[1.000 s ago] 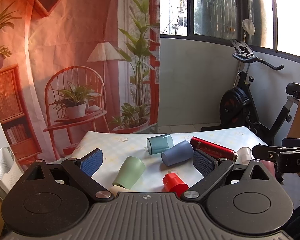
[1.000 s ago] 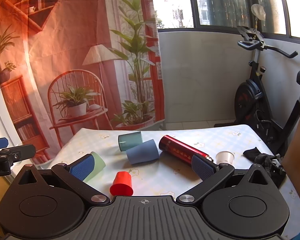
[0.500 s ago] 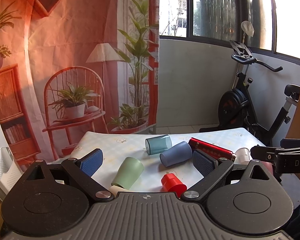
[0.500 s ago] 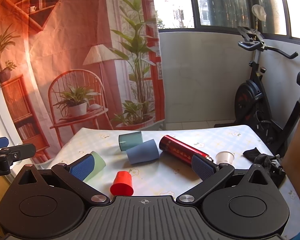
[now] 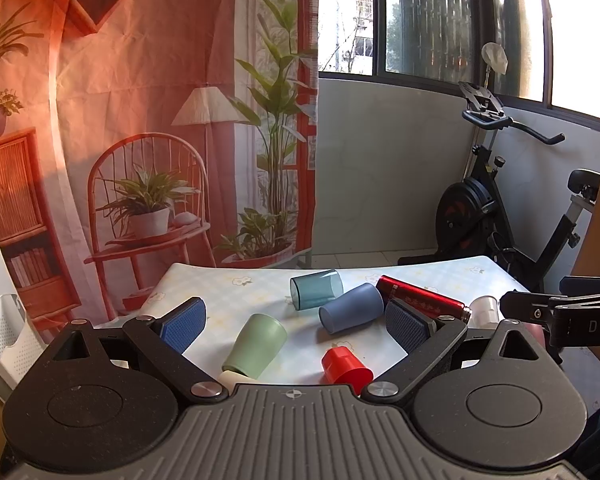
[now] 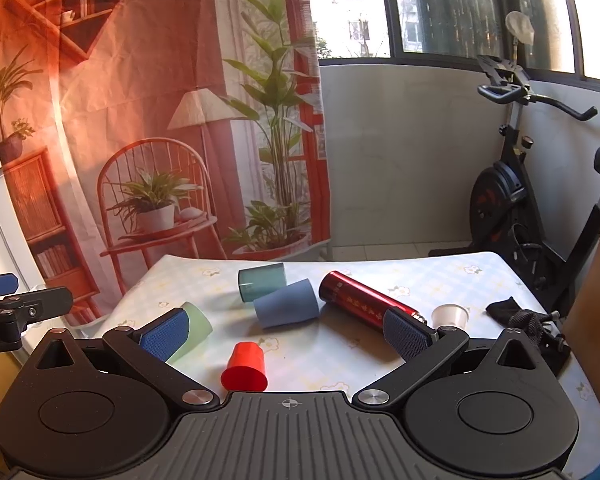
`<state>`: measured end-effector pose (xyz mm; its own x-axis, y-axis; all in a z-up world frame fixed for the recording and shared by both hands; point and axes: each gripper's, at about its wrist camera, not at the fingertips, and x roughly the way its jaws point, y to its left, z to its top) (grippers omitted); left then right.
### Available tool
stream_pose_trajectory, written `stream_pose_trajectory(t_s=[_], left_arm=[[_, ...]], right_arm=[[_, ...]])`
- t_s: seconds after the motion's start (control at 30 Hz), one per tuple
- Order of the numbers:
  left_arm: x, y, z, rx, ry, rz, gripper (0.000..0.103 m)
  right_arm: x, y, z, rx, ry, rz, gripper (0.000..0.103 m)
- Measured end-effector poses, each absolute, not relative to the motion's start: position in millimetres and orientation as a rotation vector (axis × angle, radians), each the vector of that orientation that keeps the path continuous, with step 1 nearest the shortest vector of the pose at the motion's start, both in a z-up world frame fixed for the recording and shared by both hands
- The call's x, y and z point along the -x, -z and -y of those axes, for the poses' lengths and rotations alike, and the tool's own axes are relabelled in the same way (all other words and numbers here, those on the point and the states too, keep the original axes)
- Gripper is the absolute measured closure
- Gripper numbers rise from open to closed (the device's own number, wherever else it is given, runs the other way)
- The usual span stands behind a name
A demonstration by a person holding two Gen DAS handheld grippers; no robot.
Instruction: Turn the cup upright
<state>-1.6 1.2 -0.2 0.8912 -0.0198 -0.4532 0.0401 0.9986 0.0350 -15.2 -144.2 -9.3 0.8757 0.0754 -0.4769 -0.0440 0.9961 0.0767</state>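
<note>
Cups lie scattered on the flowered table (image 6: 440, 276), and I take the red cup (image 6: 244, 368) as my landmark: it stands mouth down, nearest to both grippers. My right gripper (image 6: 288, 330) hangs above it with its jaws wide apart and nothing between them; my left gripper (image 5: 296, 322) is likewise spread and holds nothing.

Left of the red cup, the green cup (image 5: 256, 344) lies on its side, with a cream object (image 5: 234, 378) just beside its near end. If I come in low there, a pad could nudge the cream piece or roll the green cup toward the table edge.

Beyond the red cup, the blue cup (image 6: 286, 309) lies tipped, touching or nearly touching the teal cup (image 6: 262, 280) behind it and close to the red bottle (image 6: 364, 300) on its right. I judge that cluster the main risk: 1 finger sliding in could shove a neighbour, and the bottle would roll freely.

Right of the red cup, a small white cup (image 6: 451, 314) sits well apart.
</note>
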Motion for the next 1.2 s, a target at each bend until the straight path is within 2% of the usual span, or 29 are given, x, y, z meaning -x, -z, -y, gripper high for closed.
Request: stream_pose_trajectory(t_s=[0.87, 1.2], left_arm=[[-11.8, 4.7, -7.8, -0.015, 0.045, -0.515, 0.006], [-73.1, 0.0, -25.4, -0.105, 0.096, -0.478, 0.006]], right_arm=[[0.3, 10.8, 152.4, -0.083, -0.055, -0.522, 0.0], [-63.3, 21.2, 195.6, -0.108, 0.029, -0.522, 0.0]])
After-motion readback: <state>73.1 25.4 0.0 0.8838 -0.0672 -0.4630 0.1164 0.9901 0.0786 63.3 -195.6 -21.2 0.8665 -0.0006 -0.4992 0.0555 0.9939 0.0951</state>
